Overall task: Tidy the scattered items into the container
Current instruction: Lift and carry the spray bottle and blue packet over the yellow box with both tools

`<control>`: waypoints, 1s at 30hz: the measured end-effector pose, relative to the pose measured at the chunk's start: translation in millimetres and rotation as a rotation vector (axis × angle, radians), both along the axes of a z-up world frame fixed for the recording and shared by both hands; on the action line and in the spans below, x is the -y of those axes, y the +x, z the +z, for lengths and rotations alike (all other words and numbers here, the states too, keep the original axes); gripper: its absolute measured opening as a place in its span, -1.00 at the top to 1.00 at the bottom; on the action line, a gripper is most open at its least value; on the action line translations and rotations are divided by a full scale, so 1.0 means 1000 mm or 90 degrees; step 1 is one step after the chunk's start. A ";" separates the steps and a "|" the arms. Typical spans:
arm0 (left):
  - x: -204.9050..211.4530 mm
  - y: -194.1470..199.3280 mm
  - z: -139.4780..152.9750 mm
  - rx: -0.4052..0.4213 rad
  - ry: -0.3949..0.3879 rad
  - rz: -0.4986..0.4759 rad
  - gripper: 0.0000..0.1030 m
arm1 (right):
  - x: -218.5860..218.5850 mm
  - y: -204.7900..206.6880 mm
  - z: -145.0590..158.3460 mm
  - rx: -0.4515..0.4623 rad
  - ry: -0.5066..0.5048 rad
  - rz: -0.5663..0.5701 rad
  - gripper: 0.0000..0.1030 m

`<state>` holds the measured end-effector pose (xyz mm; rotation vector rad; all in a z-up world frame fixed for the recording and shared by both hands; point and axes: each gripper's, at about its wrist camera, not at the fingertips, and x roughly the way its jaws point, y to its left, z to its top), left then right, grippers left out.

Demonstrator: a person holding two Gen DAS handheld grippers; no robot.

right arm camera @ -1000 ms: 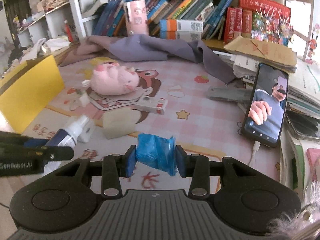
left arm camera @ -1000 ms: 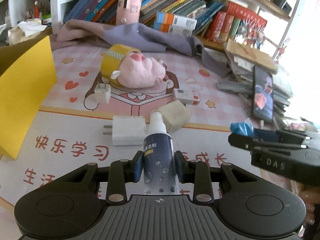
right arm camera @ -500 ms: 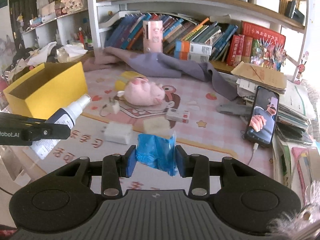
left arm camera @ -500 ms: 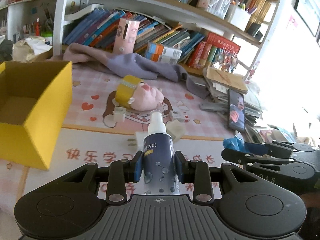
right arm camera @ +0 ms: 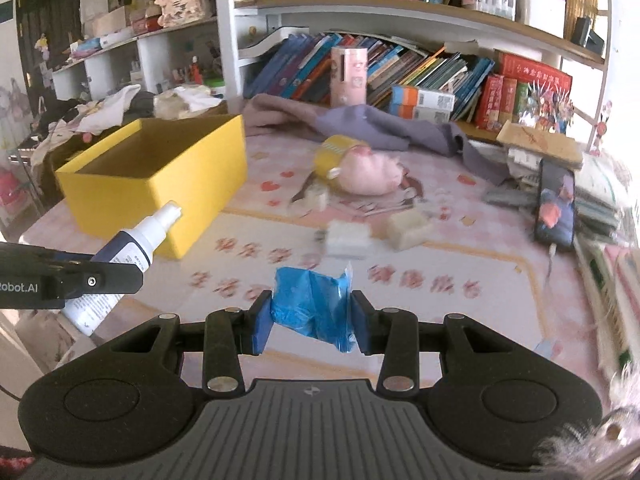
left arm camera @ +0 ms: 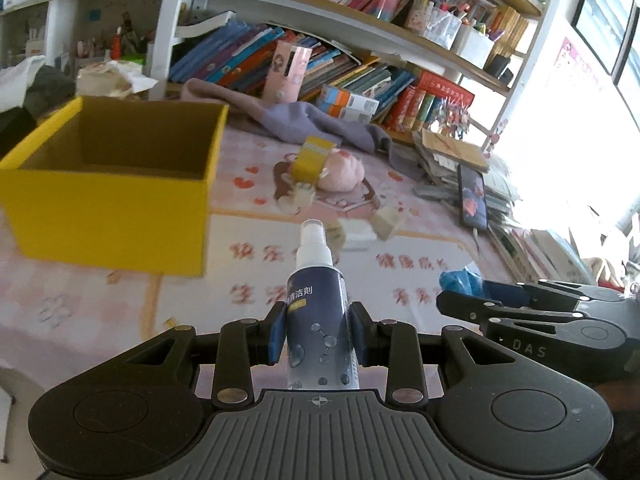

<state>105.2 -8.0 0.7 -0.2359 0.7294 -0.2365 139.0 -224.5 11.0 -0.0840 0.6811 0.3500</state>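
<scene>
My left gripper (left arm camera: pixel 318 330) is shut on a dark blue spray bottle (left arm camera: pixel 318 300) with a white nozzle, held in the air above the mat. The open yellow box (left arm camera: pixel 112 184) stands ahead to the left; it also shows in the right wrist view (right arm camera: pixel 160 176). My right gripper (right arm camera: pixel 310 322) is shut on a crumpled blue packet (right arm camera: pixel 312 304), held in the air to the right of the left gripper. The spray bottle (right arm camera: pixel 132 252) shows at the left of the right wrist view. On the mat lie a pink plush pig (right arm camera: pixel 368 174), a yellow tape roll (right arm camera: pixel 334 156), a white charger (right arm camera: pixel 346 238) and a beige block (right arm camera: pixel 408 226).
A phone (right arm camera: pixel 556 208) lies on stacked books at the right edge. A purple cloth (right arm camera: pixel 360 124) is bunched at the back under a shelf full of books. A small white plug (right arm camera: pixel 316 198) lies by the pig. Clothes are piled left of the box.
Both grippers have risen and pulled back from the mat with their items. The views have swung left, so the yellow box is now fully in view and closer.
</scene>
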 end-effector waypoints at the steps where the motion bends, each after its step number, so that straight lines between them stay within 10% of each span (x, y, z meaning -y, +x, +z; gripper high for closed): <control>1: -0.007 -0.006 0.000 -0.002 0.000 0.002 0.39 | -0.008 -0.007 -0.002 -0.005 0.002 0.001 0.27; 30: -0.116 -0.072 0.001 -0.005 -0.032 0.110 0.39 | -0.137 -0.058 0.008 -0.020 -0.019 0.145 0.27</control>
